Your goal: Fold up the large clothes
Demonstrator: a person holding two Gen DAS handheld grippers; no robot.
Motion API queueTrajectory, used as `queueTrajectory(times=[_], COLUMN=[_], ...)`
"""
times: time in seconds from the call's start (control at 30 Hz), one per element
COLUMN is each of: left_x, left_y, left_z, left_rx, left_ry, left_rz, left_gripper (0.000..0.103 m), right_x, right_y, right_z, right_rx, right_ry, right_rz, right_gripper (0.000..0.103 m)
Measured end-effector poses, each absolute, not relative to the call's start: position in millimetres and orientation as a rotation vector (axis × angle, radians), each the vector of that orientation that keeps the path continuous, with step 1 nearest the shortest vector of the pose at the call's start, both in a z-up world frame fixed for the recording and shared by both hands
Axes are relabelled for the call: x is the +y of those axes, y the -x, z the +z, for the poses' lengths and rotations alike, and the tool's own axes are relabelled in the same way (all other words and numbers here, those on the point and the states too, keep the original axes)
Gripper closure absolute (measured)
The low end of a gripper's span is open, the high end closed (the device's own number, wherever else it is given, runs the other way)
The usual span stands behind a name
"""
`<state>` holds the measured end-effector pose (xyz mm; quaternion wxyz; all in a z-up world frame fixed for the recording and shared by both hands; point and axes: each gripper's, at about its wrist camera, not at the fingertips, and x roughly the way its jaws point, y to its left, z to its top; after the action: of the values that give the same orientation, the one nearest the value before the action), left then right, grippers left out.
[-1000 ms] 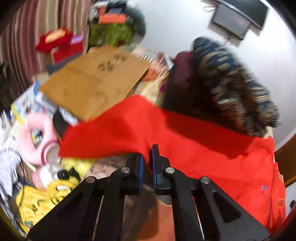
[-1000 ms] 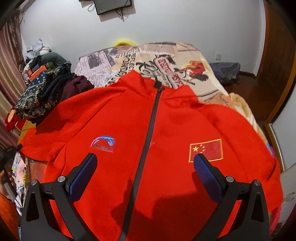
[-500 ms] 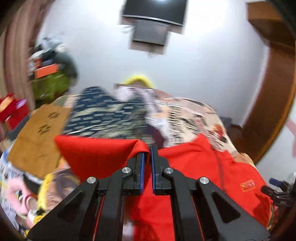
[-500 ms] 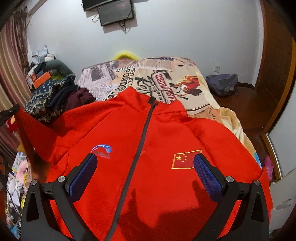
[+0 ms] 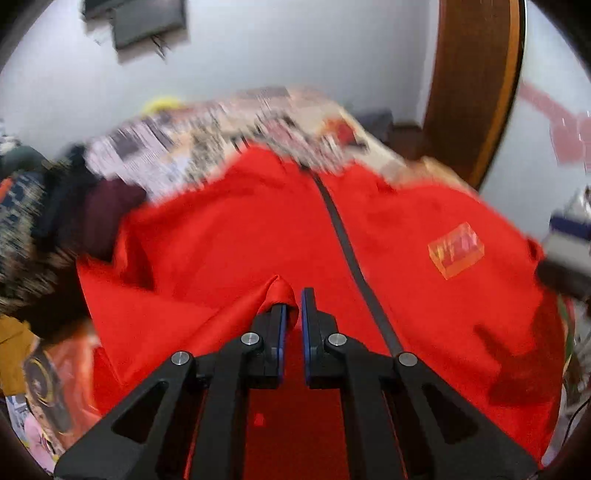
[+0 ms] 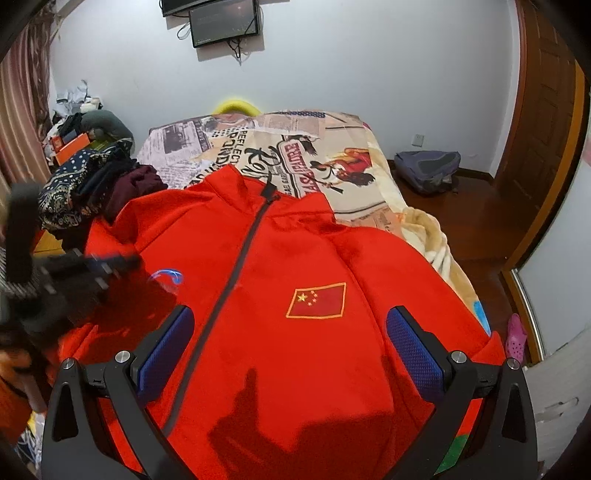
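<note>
Since a second ago the left hand-held gripper (image 5: 291, 306) has swung the sleeve (image 5: 207, 317) in over the chest of the red jacket (image 6: 295, 258), jaws pinched tight on a fold of it. Right hand-held gripper (image 6: 290, 343) hovers over the jacket's lower front, jaws wide and holding nothing (jacket's laid zipped-up on the bed (image 6: 332, 147)).

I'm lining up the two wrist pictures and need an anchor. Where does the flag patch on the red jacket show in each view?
Left wrist: the flag patch sits right of centre, blurred, right of the dark zipper.
Right wrist: the flag patch lies near the centre, right of the zipper, between the open jaws.
Shared landmark: the wall screen, upper left in both.
</note>
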<state>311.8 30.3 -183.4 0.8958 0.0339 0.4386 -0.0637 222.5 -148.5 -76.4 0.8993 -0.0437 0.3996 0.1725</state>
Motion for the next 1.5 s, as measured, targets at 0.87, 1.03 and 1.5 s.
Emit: queueTrajectory(times=[0.87, 1.03, 1.5], left_x=[189, 230, 282], left_y=[-173, -148, -119], left_z=[-134, -149, -200], left_rx=[0.845, 0.873, 0.956], left_ry=[-0.036, 0.048, 0.185], left_rz=[0.136, 0.201, 0.261], left_gripper=[0.036, 0.036, 0.036], right_x=[-13, 42, 152], right_y=[-180, -172, -145], right_z=[-69, -89, -159], right_rx=[0.834, 0.902, 0.939], right_ry=[0.336, 0.397, 0.752], right_rz=[0.656, 0.754, 0.859], right_gripper=[0.000, 0.000, 0.014])
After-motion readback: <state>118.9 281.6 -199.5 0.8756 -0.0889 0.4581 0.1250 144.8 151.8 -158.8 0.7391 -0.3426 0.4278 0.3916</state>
